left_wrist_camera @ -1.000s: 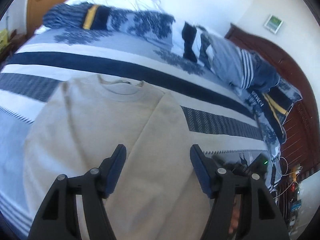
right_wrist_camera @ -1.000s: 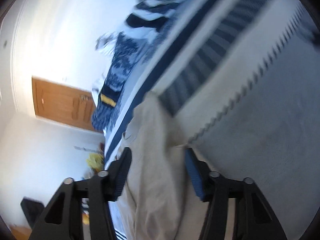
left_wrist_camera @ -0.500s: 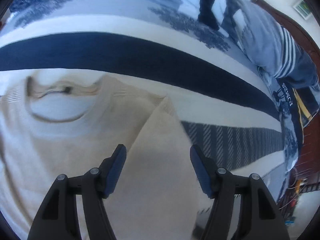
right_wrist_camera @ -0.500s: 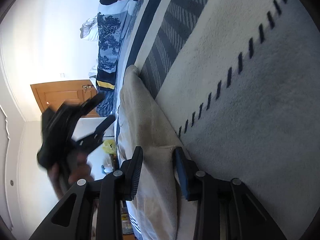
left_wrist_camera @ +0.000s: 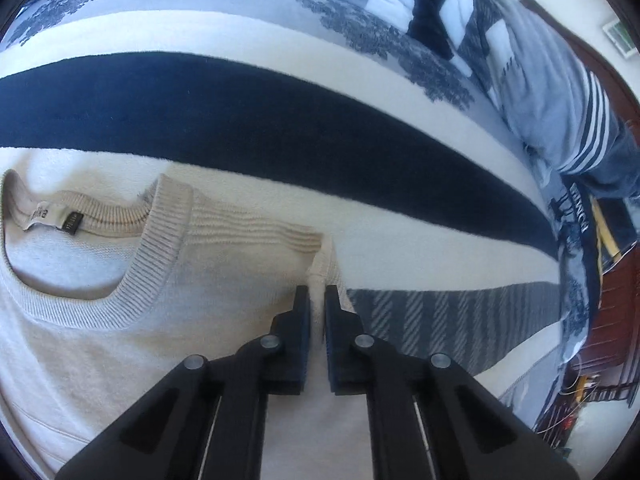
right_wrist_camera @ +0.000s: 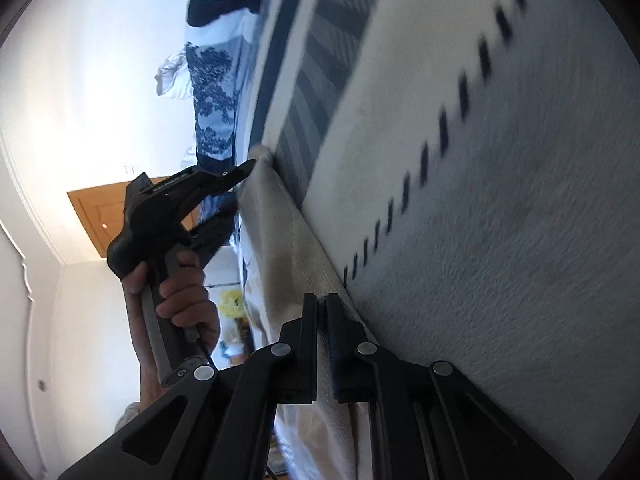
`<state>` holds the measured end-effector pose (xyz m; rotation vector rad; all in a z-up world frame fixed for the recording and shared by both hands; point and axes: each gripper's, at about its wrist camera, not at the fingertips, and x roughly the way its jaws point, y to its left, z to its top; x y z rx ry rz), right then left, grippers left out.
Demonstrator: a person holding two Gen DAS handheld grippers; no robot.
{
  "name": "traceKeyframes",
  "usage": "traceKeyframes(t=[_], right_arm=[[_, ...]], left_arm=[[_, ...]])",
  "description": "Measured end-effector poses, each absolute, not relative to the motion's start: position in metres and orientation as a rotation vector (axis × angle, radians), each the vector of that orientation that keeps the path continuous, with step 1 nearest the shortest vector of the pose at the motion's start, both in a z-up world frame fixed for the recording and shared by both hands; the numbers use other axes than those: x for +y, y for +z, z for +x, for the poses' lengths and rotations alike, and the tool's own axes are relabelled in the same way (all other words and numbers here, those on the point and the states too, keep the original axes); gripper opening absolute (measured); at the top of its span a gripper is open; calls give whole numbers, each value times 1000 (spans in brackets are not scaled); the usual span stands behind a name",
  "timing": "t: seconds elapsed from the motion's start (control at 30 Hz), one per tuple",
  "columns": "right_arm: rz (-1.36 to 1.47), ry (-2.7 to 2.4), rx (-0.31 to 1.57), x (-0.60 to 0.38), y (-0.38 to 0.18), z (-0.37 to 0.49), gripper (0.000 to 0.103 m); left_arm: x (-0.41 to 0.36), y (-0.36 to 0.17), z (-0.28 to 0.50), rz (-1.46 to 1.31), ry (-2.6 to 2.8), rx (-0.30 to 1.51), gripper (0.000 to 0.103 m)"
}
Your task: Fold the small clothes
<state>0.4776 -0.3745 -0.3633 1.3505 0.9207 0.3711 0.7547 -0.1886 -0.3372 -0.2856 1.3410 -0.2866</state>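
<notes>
A beige knit sweater (left_wrist_camera: 100,332) lies flat on the striped bedspread (left_wrist_camera: 240,112), its ribbed collar (left_wrist_camera: 160,240) and label at the left of the left wrist view. My left gripper (left_wrist_camera: 316,294) is shut on the sweater's folded shoulder edge, a ridge of cloth pinched between its blue pads. In the right wrist view the sweater (right_wrist_camera: 280,232) runs up along the bed as a folded strip. My right gripper (right_wrist_camera: 321,302) is shut on its near edge. The left gripper (right_wrist_camera: 248,168), held in a hand (right_wrist_camera: 176,296), pinches the strip's far end.
Bunched blue and white bedding and pillows (left_wrist_camera: 540,92) lie along the bed's far side. A dark wooden headboard (left_wrist_camera: 616,280) stands at the right. A wooden door (right_wrist_camera: 100,216) and white walls show beyond the bed in the right wrist view.
Both grippers went from open to shut on the sweater. The left one moved forward and down to the shoulder edge; the right one sank onto the near edge.
</notes>
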Motion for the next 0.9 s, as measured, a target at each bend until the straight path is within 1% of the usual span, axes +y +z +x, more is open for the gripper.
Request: traceKeyframes(t=[0.07,0.13,0.2,0.3,0.4,0.43,0.53,0.57,0.6,0.63,0.7,0.77,0.8,0.83,0.87,0.9], right_arm=[[1370,382,915,-375,-366,478,7],[1364,406,911,-375,-366,480,4],[1403,407,852,-385,-362,474,3],[1364,339,758,-409,-341,462,3],[1360,299,706,-427,-333,453,2],[1344,295,717,-426,-333,455,2],[1270,222,765,-424,-334,456,2],[1263,203,792,-426,-337,456,3],[1268,191,820,-427,-342,457,6],[1292,180,861,-429,-351,458,6],[1347,148,840,-437,-357,453,6],[1315,120,799,-444,-346,449,15],[1279,109,777,-446,-337,446,36],[1245,111,732,-447,-324,441,52],[1228,116,706,-445,-315,438,55],[1202,129,677,-443,-304,434,55]], left_arm=[[-191,-330,757,-277,-300,1323,4],[-192,-317,759,-296,-350,1277,4],[-191,-303,762,-331,-382,1236,4],[-196,-296,771,-347,-377,1209,4],[-212,-312,777,-286,-357,1241,4],[-219,-322,778,-232,-322,1260,4],[-224,-337,779,-195,-291,1301,6],[-221,-335,776,-201,-279,1294,8],[-216,-330,771,-209,-277,1266,14],[-211,-322,764,-216,-282,1231,18],[-196,-291,735,-214,-299,1150,41],[-178,-260,699,-201,-314,1075,48],[-166,-240,672,-169,-318,1035,50],[-153,-224,643,-136,-321,1000,53],[-142,-212,619,-108,-317,977,61],[-126,-198,586,-74,-308,949,69]])
